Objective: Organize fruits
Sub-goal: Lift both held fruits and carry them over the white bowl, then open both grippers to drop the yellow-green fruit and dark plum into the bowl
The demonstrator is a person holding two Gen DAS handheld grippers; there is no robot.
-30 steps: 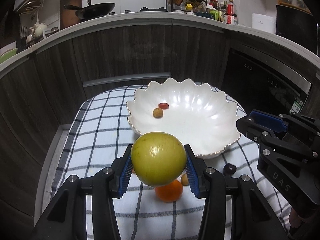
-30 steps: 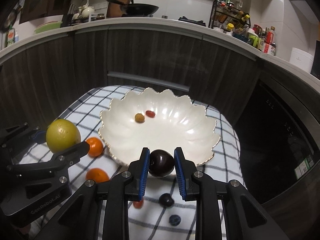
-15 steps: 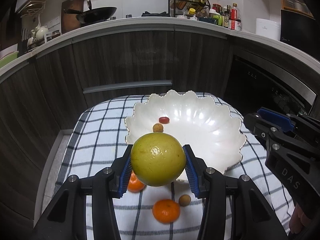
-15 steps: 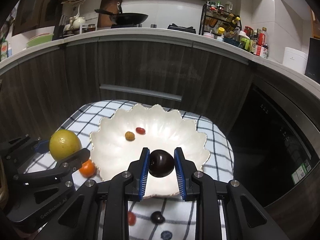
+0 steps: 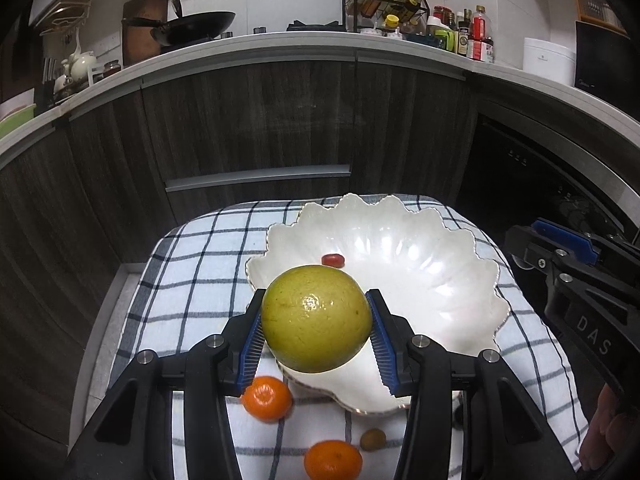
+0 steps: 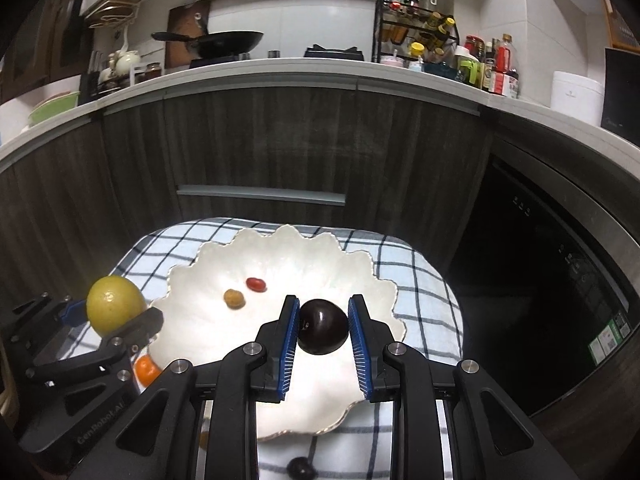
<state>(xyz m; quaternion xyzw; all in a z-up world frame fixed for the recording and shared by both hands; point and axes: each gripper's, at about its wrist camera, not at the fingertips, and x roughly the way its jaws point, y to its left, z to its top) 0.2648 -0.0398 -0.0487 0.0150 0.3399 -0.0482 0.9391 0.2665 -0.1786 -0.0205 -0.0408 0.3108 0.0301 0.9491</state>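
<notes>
The big fruit (image 5: pixel 316 318) is round and yellow-green, with a shiny spot and a few small brown marks. The left claw (image 5: pixel 316 328) holds it tight between its blue pads (image 5: pixel 251 344), up in the air over the near left edge of the bowl (image 5: pixel 420 280). From the right camera it sits at the left, beside the bowl's rim.

The plum (image 6: pixel 322 327) is small, round, dark and glossy, almost black. The right claw (image 6: pixel 323 334) is narrow and squeezes it from both sides, above the near part of the bowl.

The bowl is white and shiny, with a wavy rim like petals. Inside it, on the far left part, lie a small red fruit (image 6: pixel 256 283) and a small brown-yellow fruit (image 6: pixel 234 298), close together but apart.

The bowl sits on a white cloth (image 5: pixel 192 272) with dark checks. On the cloth, near the bowl's near left edge, lie two oranges (image 5: pixel 266 398), one nearer than the other, and a small brown fruit (image 5: pixel 373 439) between them. Another small dark fruit (image 6: pixel 301 469) lies on the cloth at the near edge in the right camera.

Behind are dark wood cupboards (image 6: pixel 280 144).
</notes>
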